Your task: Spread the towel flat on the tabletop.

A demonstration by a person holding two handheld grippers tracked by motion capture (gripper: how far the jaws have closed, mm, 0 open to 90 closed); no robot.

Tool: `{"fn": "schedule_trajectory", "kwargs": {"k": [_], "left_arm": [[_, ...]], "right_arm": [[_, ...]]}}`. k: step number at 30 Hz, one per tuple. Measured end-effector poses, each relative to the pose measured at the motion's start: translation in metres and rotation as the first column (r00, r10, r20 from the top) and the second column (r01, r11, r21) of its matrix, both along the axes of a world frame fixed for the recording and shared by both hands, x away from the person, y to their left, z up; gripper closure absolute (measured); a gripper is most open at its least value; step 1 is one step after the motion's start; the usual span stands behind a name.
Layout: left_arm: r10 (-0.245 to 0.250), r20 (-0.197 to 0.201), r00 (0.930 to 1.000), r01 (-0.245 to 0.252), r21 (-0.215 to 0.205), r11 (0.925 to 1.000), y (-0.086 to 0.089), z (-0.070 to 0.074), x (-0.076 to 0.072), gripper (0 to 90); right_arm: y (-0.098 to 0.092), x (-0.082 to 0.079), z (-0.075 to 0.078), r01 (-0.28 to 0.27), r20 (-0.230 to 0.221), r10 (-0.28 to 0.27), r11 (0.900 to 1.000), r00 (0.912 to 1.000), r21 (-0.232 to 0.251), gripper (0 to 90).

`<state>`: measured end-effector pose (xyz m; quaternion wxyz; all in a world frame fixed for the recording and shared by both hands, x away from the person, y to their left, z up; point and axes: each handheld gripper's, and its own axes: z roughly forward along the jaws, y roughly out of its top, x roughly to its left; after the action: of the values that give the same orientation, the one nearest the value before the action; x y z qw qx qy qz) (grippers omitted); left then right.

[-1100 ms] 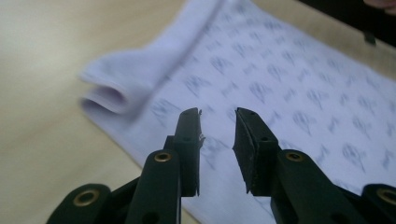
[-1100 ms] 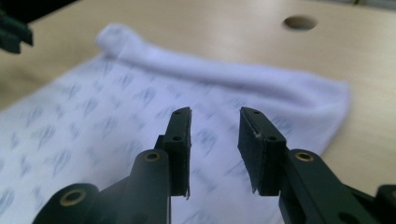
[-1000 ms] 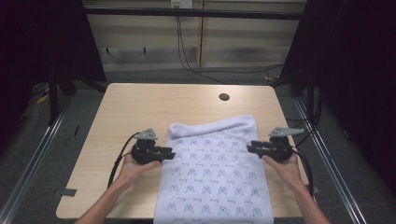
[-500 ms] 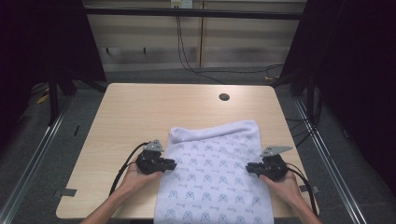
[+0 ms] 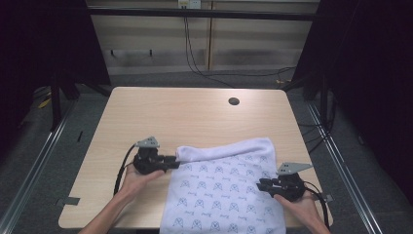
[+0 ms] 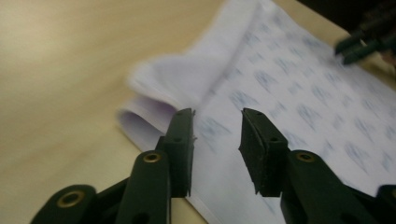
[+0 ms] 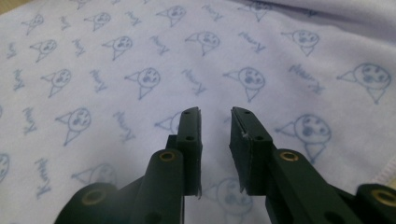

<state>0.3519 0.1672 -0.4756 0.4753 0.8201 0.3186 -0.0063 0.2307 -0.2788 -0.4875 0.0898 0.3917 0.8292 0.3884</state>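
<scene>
Folded white towel (image 5: 226, 192) with a blue printed pattern, lying on the near half of the wooden table (image 5: 185, 117) and hanging over its front edge; the plain folded hem runs along the far side, slanting from near the left gripper up toward the right. Left gripper (image 5: 173, 162) – held in the person's left hand (image 5: 136, 178) at the towel's far-left corner, jaws pointing across the table toward the cloth. In the left gripper view the two black jaws stand apart over the layered corner of the towel (image 6: 280, 93), with cloth visible in the gap between them but neither pad pressing on it; the jaws have just been opening. Right gripper (image 5: 263, 186) – held in the right hand (image 5: 304, 204) near the towel's right edge, pointing inward over the printed face. In the right gripper view its jaws are parted by a narrow gap above the flat patterned surface (image 7: 140, 70), gripping nothing; they too have just been opening. A small dark round hole (image 5: 234, 101) marks the table's far side, well apart from the cloth
</scene>
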Motion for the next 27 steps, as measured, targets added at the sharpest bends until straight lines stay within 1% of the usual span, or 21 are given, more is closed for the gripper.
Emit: {"fn": "schedule_trajectory", "kwargs": {"k": [2, 5, 6, 7, 8, 9, 10, 11, 12, 13, 15, 16, 17, 19, 20, 21, 22, 23, 25, 26, 27], "left_arm": [[0.036, -0.030, 0.9989, -0.037, -0.024, 0.9990, 0.000, -0.002, 0.015, 56.4], [0.053, -0.049, 0.9974, -0.053, 0.007, 0.9986, -0.008, -0.009, 0.029, 50.3], [0.061, -0.048, 0.9970, -0.061, 0.004, 0.9981, -0.011, -0.012, 0.031, 50.6], [0.046, -0.059, 0.9972, -0.047, -0.011, 0.9989, -0.014, -0.014, 0.033, 53.8], [0.023, -0.057, 0.9981, -0.023, -0.007, 0.9997, -0.018, -0.015, 0.034, 60.8], [0.009, -0.035, 0.9994, -0.008, 0.017, 0.9998, -0.022, -0.014, 0.034, 70.9], [0.020, -0.010, 0.9998, -0.019, 0.045, 0.9988, -0.026, -0.013, 0.033, 80.8], [0.020, -0.007, 0.9998, -0.019, 0.033, 0.9993, -0.028, -0.011, 0.035, 85.0], [0.020, 0.004, 0.9998, -0.020, 0.028, 0.9994, -0.029, -0.008, 0.037, 85.9], [0.031, 0.030, 0.9990, -0.032, 0.032, 0.9990, -0.029, -0.004, 0.040, 86.2], [0.068, 0.046, 0.9966, -0.067, -0.010, 0.9977, -0.027, 0.006, 0.048, 86.2], [0.080, 0.062, 0.9948, -0.079, -0.020, 0.9966, -0.026, 0.011, 0.054, 86.3], [0.095, 0.081, 0.9922, -0.095, -0.008, 0.9955, -0.026, 0.016, 0.059, 86.2], [0.120, 0.110, 0.9866, -0.121, 0.001, 0.9927, -0.027, 0.023, 0.070, 85.1], [0.144, 0.123, 0.9818, -0.147, 0.018, 0.9889, -0.029, 0.025, 0.075, 81.2], [0.182, 0.116, 0.9765, -0.187, 0.034, 0.9817, -0.031, 0.025, 0.080, 73.4], [0.198, 0.105, 0.9746, -0.203, 0.037, 0.9786, -0.032, 0.025, 0.083, 65.2], [0.215, 0.101, 0.9714, -0.219, 0.031, 0.9752, -0.032, 0.024, 0.084, 61.6], [0.218, 0.079, 0.9727, -0.221, 0.027, 0.9749, -0.027, 0.022, 0.083, 57.5], [0.211, 0.079, 0.9743, -0.214, 0.032, 0.9763, -0.025, 0.020, 0.080, 56.5], [0.194, 0.074, 0.9783, -0.196, 0.028, 0.9802, -0.022, 0.018, 0.076, 57.7]], "right_arm": [[0.002, 0.003, 0.000, 0.003, 0.006, -0.003, 1.000, 1.0000, -0.002, 72.8], [0.002, 0.004, 0.000, 0.007, 0.014, -0.007, 1.000, 0.9999, -0.012, 71.7], [0.002, 0.003, 0.000, 0.006, 0.015, -0.006, 1.000, 0.9999, -0.007, 71.4], [0.001, 0.003, 0.001, 0.009, 0.017, -0.009, 1.000, 0.9998, -0.004, 71.2], [0.001, 0.002, 0.002, 0.010, 0.024, -0.010, 1.000, 0.9997, -0.002, 70.9], [0.000, 0.002, 0.003, 0.014, 0.025, -0.014, 1.000, 0.9996, 0.000, 70.5], [0.000, 0.002, 0.003, 0.018, 0.027, -0.018, 1.000, 0.9995, -0.001, 70.3], [-0.001, 0.002, 0.003, 0.017, 0.034, -0.017, 1.000, 0.9993, 0.000, 70.2], [-0.002, 0.002, 0.004, 0.014, 0.034, -0.015, 1.000, 0.9993, 0.002, 70.2], [-0.002, 0.002, 0.004, 0.017, 0.032, -0.017, 1.000, 0.9993, 0.004, 70.2], [-0.003, 0.003, 0.005, 0.021, 0.034, -0.021, 1.000, 0.9992, 0.006, 70.2], [-0.003, 0.003, 0.006, 0.018, 0.034, -0.019, 1.000, 0.9992, 0.010, 70.2], [-0.003, 0.004, 0.007, 0.023, 0.035, -0.023, 1.000, 0.9991, 0.010, 70.2], [-0.004, 0.005, 0.007, 0.023, 0.039, -0.023, 1.000, 0.9990, 0.012, 70.1], [-0.004, 0.006, 0.007, 0.025, 0.041, -0.025, 1.000, 0.9989, 0.010, 70.1], [-0.004, 0.007, 0.007, 0.025, 0.039, -0.026, 1.000, 0.9989, 0.011, 69.8], [-0.005, 0.008, 0.006, 0.030, 0.033, -0.030, 1.000, 0.9990, 0.006, 69.4], [-0.005, 0.009, 0.006, 0.031, 0.030, -0.031, 1.000, 0.9990, 0.004, 69.4], [-0.007, 0.010, 0.005, 0.033, 0.029, -0.033, 0.999, 0.9990, 0.004, 69.0], [-0.008, 0.010, 0.005, 0.040, 0.030, -0.040, 0.999, 0.9988, 0.002, 68.6], [-0.009, 0.010, 0.005, 0.045, 0.029, -0.045, 0.999, 0.9986, 0.001, 68.5]]}}
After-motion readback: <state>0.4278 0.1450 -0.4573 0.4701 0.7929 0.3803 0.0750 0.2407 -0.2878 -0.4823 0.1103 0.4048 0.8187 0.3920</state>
